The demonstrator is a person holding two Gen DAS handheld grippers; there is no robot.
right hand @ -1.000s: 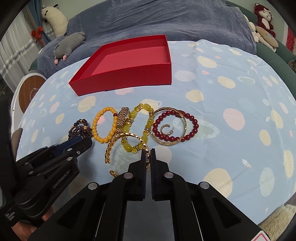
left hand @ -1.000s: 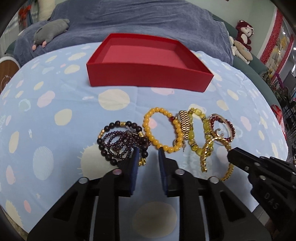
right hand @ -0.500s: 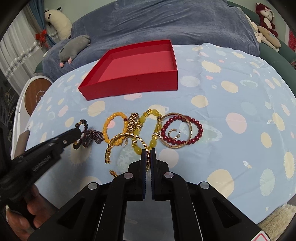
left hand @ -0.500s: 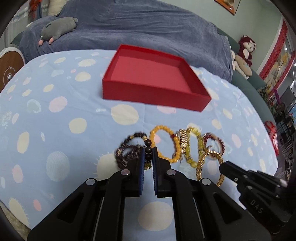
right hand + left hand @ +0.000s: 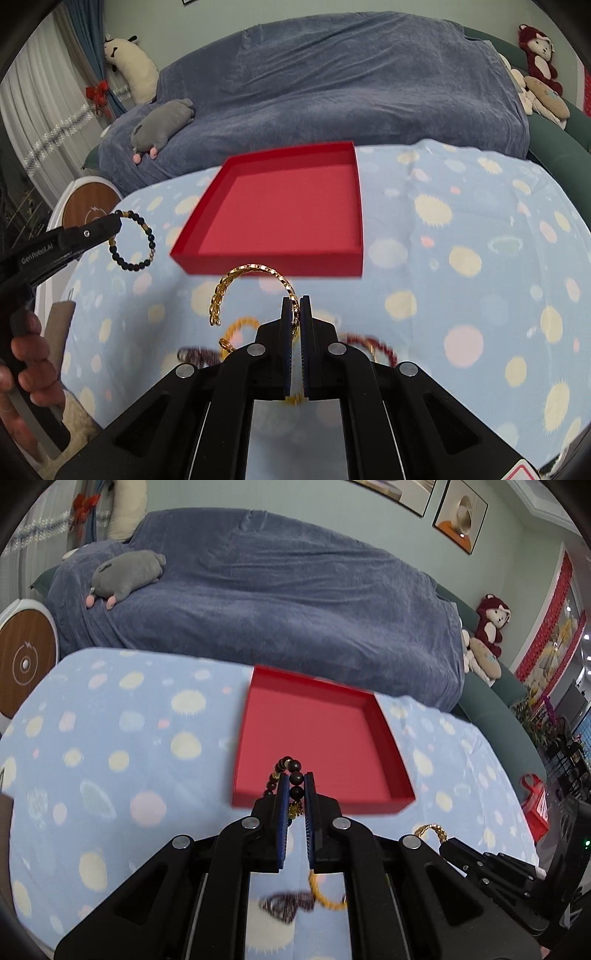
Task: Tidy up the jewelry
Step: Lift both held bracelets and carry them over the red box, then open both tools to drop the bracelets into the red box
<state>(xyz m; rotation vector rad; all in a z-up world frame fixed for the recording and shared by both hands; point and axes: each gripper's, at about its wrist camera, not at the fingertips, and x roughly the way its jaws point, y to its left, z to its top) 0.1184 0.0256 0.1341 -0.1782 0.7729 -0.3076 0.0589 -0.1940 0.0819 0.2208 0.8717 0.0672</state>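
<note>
Jewelry is what we are sorting, and two pieces are hanging in our tongs while the rest are lying blurred on the spotted blue cloth point(image 5: 461, 229) along the lower edge of both views. We are pinching the dark bead bracelet point(image 5: 295, 780) in the left gripper point(image 5: 295, 794), its jaws closed narrowly on a few beads just below the centre of the left wrist view; in the right wrist view it is dangling as a full loop point(image 5: 133, 240) at mid-left. We are clamping the gold chain bracelet point(image 5: 255, 284) in the right gripper point(image 5: 295, 314), jaws nearly touching, with the chain arching up and to the left of the tips. The red tray point(image 5: 284, 206) is sitting empty in the middle of the frame, beyond both tips. To do this step well, we are judging that each loop should be carried fully over the near wall before any release, kept low enough that the beads are not bouncing out, and the two pieces set down apart so they are not tangling. Both grippers are pointing downward at a slant toward the tray, the left one reaching in from the left edge, a hand point(image 5: 26, 362) wrapping its handle at lower left.
</note>
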